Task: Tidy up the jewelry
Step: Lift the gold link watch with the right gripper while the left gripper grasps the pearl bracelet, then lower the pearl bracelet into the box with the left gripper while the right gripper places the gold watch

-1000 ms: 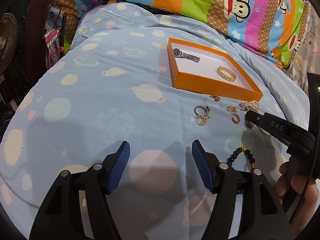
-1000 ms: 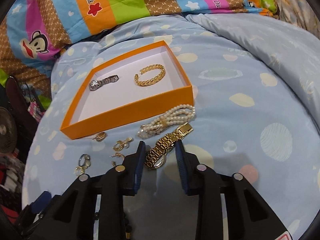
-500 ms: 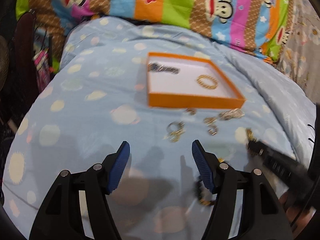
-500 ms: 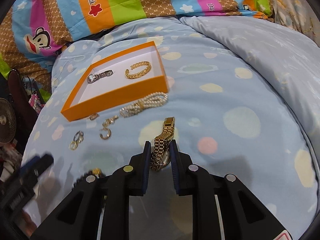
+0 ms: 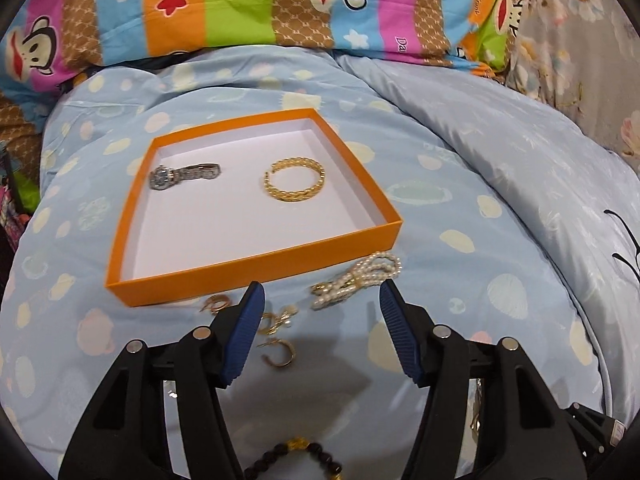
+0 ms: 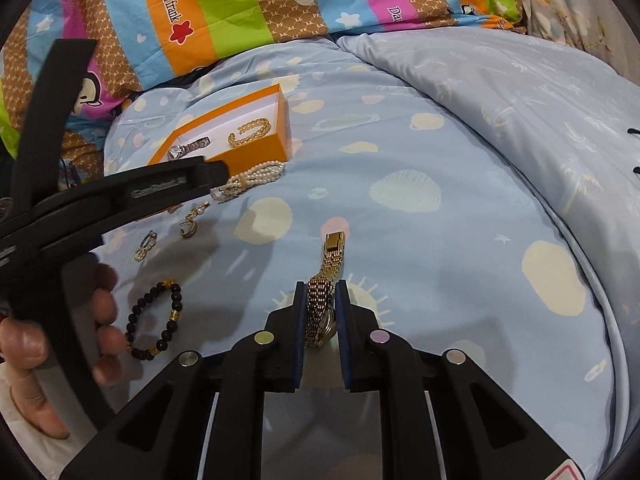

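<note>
An orange box with a white floor lies on the bed and holds a silver watch and a gold bangle. My left gripper is open just in front of the box, over a pearl bracelet and gold earrings. A black bead bracelet lies below it. My right gripper is shut on a gold watch, held above the bedding right of the other pieces. The box, pearl bracelet and bead bracelet also show in the right wrist view.
The light blue duvet bulges upward to the right. Striped monkey-print pillows lie behind the box. The left gripper's body and the hand on it cross the left of the right wrist view. Rings lie on the duvet.
My right gripper closed on the gold watch and lifted it back and right, away from the box. My left gripper moved forward and right to the box's front, still open.
</note>
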A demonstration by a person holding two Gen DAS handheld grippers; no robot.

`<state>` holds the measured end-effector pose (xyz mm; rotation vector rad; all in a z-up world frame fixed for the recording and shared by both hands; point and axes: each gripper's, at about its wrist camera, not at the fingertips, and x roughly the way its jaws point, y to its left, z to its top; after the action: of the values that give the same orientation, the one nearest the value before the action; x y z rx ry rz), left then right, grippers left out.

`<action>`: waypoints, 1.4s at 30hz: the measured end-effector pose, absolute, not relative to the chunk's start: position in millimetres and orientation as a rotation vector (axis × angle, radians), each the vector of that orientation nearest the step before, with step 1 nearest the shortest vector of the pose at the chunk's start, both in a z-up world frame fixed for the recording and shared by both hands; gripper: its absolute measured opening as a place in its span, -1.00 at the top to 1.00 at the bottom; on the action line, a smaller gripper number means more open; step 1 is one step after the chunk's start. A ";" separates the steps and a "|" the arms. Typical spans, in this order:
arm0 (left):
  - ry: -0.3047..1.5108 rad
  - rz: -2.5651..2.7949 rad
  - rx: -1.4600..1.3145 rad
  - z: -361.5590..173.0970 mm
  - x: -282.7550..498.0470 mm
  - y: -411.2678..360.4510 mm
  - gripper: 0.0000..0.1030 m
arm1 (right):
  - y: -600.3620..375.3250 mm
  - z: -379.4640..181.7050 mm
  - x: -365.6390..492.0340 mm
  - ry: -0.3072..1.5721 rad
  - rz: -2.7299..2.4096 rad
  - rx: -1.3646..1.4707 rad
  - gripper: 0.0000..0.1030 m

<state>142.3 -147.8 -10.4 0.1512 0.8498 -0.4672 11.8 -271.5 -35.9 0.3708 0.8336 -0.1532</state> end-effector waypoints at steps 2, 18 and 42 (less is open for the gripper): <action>0.853 -0.471 0.174 -15.0 144.5 -154.9 0.00 | -272.6 -37.4 12.0 0.830 -0.149 0.379 0.74; 0.842 -0.546 0.157 -9.2 126.6 -152.6 0.94 | -273.8 -35.4 11.0 0.812 -0.148 0.403 0.75; 0.732 -0.403 0.010 49.5 78.6 -22.3 0.94 | -258.3 -3.4 -15.8 0.749 -0.150 0.332 0.94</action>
<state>78.6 -22.3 49.5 0.0100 0.7317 -0.4030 -15.8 -258.3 -3.4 0.3321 0.7488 -0.1499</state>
